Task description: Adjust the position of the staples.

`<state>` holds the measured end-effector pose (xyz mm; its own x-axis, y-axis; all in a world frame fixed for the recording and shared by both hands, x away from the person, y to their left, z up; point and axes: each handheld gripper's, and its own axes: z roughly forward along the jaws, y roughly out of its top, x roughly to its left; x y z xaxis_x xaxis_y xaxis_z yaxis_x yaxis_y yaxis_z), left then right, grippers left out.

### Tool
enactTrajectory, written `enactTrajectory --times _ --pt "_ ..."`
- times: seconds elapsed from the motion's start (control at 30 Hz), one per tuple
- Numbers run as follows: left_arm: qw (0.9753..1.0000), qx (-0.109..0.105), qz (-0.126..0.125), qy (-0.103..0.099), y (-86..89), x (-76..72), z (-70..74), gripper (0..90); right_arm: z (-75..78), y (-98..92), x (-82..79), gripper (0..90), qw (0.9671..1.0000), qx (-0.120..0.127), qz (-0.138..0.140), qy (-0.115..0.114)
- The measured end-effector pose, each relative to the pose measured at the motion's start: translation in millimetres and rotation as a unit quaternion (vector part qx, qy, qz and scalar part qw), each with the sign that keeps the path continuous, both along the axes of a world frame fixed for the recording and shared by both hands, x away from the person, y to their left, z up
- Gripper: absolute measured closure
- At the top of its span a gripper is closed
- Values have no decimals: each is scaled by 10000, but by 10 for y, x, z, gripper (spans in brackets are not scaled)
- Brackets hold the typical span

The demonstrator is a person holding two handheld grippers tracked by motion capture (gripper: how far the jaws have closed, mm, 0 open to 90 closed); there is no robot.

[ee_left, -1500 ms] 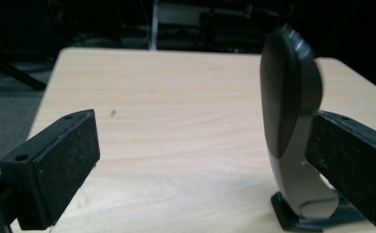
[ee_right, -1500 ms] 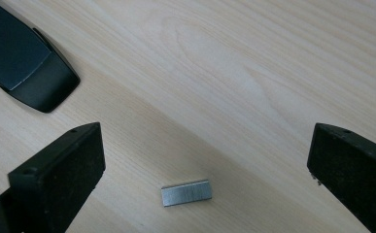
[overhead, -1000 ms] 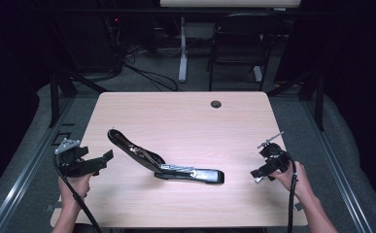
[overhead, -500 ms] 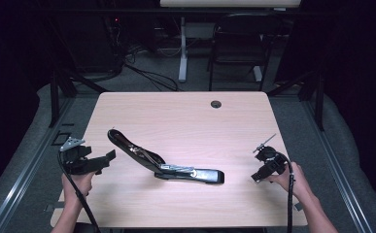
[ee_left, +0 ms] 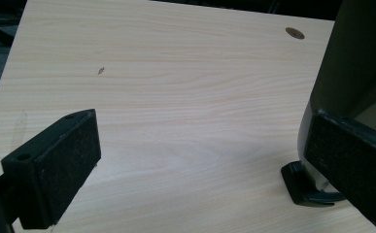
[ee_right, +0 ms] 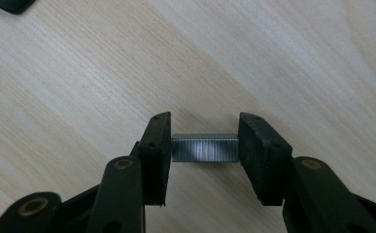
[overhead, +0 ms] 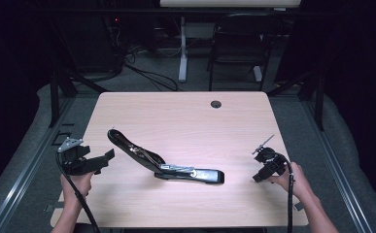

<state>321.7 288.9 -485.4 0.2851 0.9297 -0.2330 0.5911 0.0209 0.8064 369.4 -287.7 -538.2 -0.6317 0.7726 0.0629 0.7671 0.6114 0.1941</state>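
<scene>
The right claw (ee_right: 204, 145) pinches a strip of staples (ee_right: 204, 148) at lower centre of its view. The left claw (ee_left: 200, 165) is spread wide, with the opened stapler (overhead: 166, 165) at the worktop's (overhead: 185, 116) middle.

In the left gripper view, the stapler (ee_left: 350, 73) is cut off by the right edge, its lower part hidden behind the tool's right jaw. In the right gripper view, the staple strip's (ee_right: 205, 148) ends are hidden against the jaws. In the high view, it is too small to discern.
</scene>
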Motion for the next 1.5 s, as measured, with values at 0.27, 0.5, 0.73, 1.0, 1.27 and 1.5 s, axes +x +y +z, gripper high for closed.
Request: enactTrajectory --times 0.27,0.5,0.73,1.0,1.27,1.5 --pt "10000 -1 23 -18 -5 3 -7 2 145 231 -114 568 9941 87 878 -628" --pt "10000 17 17 -2 -20 7 -14 2 175 557 -197 568 9845 -13 1567 -794" --pt "10000 29 -16 42 -30 16 -22 2 129 619 -212 568 9784 213 1864 -869" --pt "9999 57 -56 90 -48 27 -34 2 73 742 -258 568 9696 234 2272 -881" --pt "9998 14 -64 181 -59 49 -58 2 41 828 -269 568 9580 66 2727 -883" --pt "9998 35 -86 187 -67 62 -63 2 18 885 -316 568 9491 52 2990 -988"
